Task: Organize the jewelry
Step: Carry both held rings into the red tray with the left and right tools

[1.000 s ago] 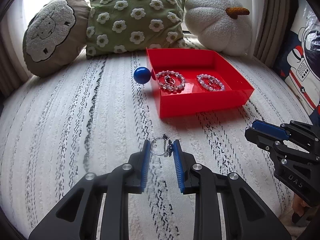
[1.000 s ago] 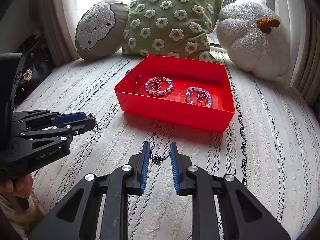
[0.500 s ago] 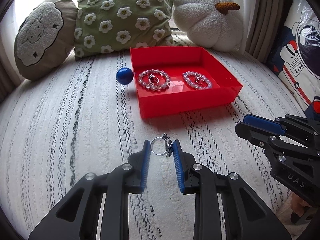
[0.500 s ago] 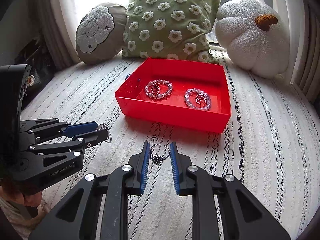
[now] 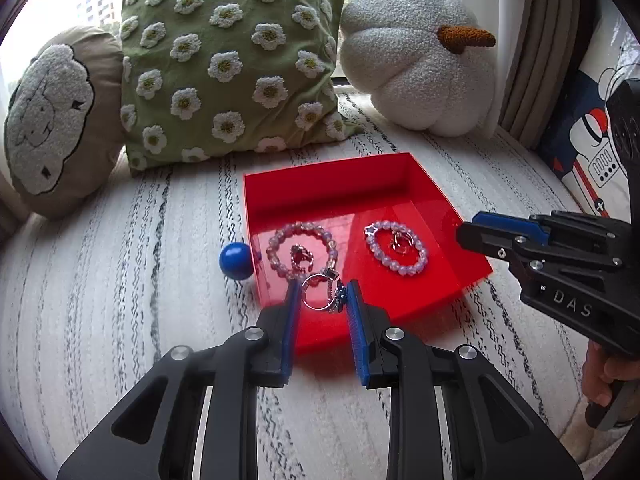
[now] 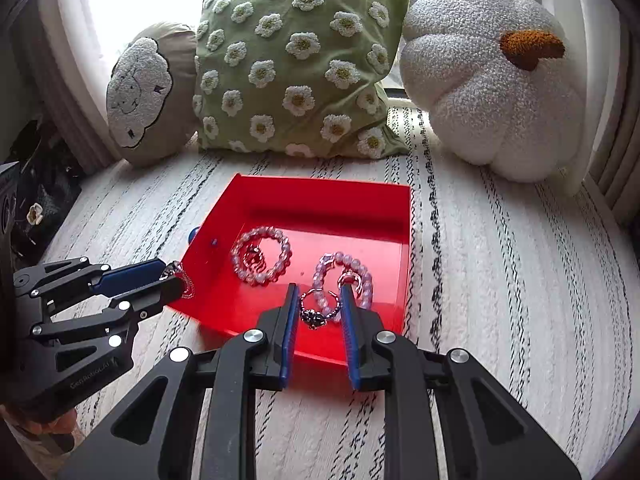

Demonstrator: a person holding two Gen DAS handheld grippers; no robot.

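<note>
My left gripper (image 5: 322, 294) is shut on a silver ring (image 5: 316, 296) with a small blue charm, hanging over the near left corner of the red tray (image 5: 320, 188). My right gripper (image 6: 318, 300) is shut on a second silver ring (image 6: 318, 308) with a dark ornament, over the tray's (image 6: 320, 196) near right part. Two pale bead bracelets lie in the tray, the left bracelet (image 5: 302, 250) and the right bracelet (image 5: 396, 246), each with a ring inside it. In the right wrist view the left gripper (image 6: 174, 278) shows at the tray's left edge.
A blue ball (image 5: 236, 260) rests against the tray's left wall. At the back stand a sheep cushion (image 5: 52, 120), a green daisy pillow (image 5: 228, 64) and a white pumpkin pillow (image 5: 416, 60). An astronaut-print cushion (image 5: 592, 152) is at the right. The striped white rug (image 5: 120, 280) spreads around the tray.
Both grippers have moved forward and up with their rings, from over the rug in front of the tray to over its near edge. The tray now looks closer.
</note>
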